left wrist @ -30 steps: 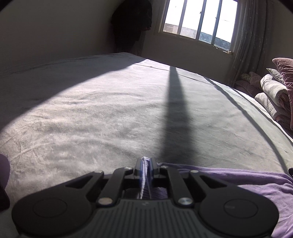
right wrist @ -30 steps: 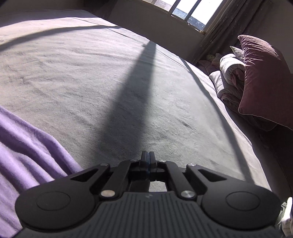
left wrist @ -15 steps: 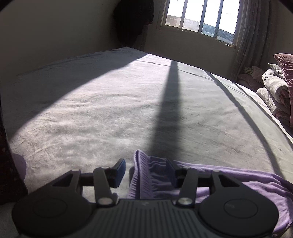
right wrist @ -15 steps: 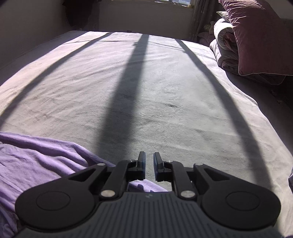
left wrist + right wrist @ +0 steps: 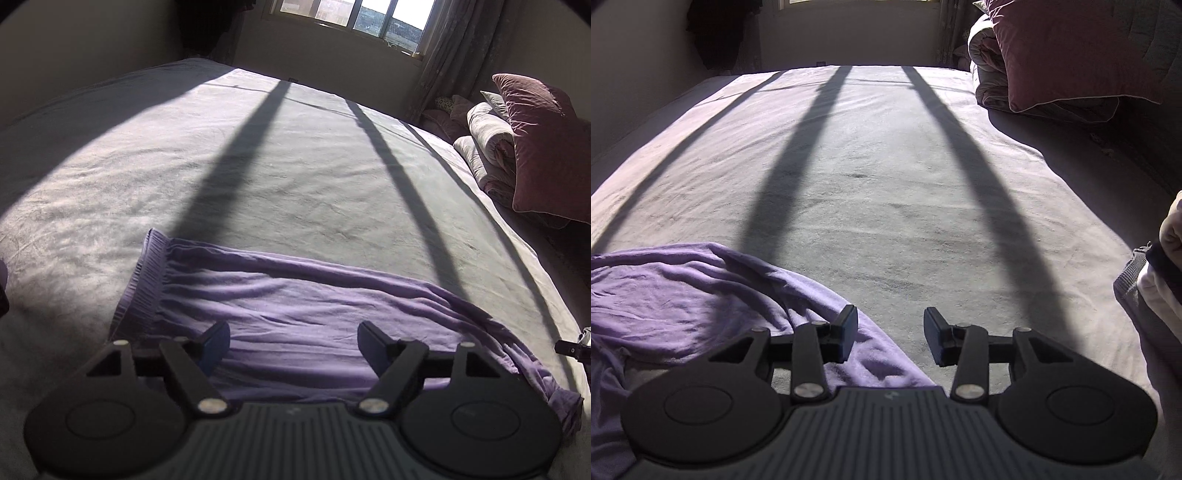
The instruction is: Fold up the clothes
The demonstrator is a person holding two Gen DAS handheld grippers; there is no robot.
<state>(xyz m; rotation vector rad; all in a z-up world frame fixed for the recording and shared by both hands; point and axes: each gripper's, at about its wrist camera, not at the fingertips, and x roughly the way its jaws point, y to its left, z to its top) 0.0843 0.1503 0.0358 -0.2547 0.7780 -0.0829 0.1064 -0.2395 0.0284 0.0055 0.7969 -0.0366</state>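
Left wrist view: the left gripper (image 5: 293, 338) hovers low over purple trousers (image 5: 295, 306) lying flat near the bed's (image 5: 295, 166) near edge. Its jaws stand wide apart and hold nothing. The ribbed waistband (image 5: 142, 284) lies just ahead and to the left of the jaws, and the cloth's long axis runs crosswise, from there off to the right, toward the bed's right edge.

Right wrist view: the right gripper (image 5: 890, 336) is also spread wide and empty. The trousers' other end (image 5: 701, 295) lies rumpled to its left, one fold reaching under the left finger (image 5: 846, 334); bare bed shows between the fingers. A stacked quilt and pillow (image 5: 1063, 55) sit at the far right corner.

Each gripper is nearest its own end, so a lengthwise fold would likely bring one end across to the other.
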